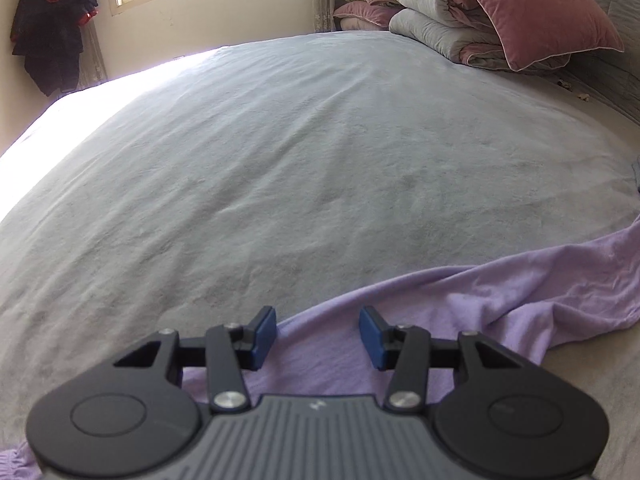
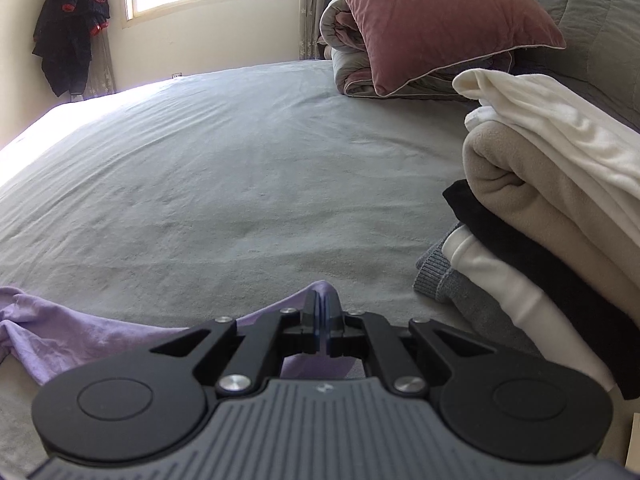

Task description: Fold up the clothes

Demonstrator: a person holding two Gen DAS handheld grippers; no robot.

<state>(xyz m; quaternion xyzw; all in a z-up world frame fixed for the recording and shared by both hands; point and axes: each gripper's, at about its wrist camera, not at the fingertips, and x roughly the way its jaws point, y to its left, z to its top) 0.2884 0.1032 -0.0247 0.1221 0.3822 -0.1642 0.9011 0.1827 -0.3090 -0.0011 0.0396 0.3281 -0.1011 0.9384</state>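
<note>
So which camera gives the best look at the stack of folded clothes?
The right wrist view: the stack of folded clothes fills its right side, showing white, beige, black and grey layers. The left wrist view shows none of it, only the purple garment on the bed.

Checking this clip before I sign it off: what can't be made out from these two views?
- Purple garment: its kind and full shape; in the left wrist view the left gripper covers its near part and the right edge crops it.
- Right gripper: jaws shut on purple cloth; the gripper body hides how much is pinched.
- Stack of folded clothes: cropped by the right wrist view's right edge.
</note>
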